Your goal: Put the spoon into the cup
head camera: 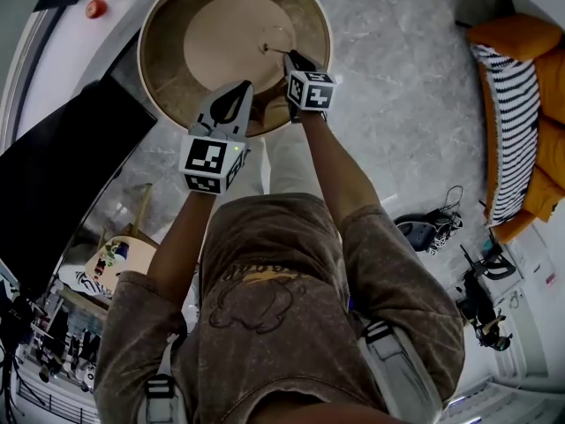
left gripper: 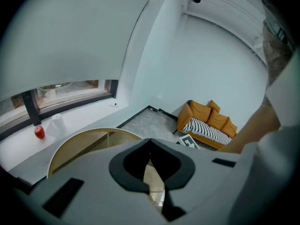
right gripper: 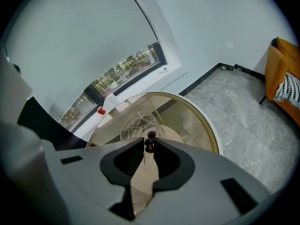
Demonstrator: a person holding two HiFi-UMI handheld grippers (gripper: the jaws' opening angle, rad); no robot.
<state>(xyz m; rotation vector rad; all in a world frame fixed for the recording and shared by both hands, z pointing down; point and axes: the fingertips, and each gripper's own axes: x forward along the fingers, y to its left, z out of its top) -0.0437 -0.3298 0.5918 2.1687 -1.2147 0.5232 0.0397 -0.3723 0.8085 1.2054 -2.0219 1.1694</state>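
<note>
Jaws of our right gripper [right gripper: 150, 144] clamp the spoon [right gripper: 150, 135] at centre frame, just before the clear cup [right gripper: 138, 124] on the round worktop [right gripper: 212, 132]. Our left gripper [left gripper: 150, 142] jaws sit together, empty. A tilted spoon could catch the rim and topple the cup.

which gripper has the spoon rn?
The right gripper: its jaws clamp the spoon by its dark beaded end, near the cup. The left gripper is shut on nothing.
</note>
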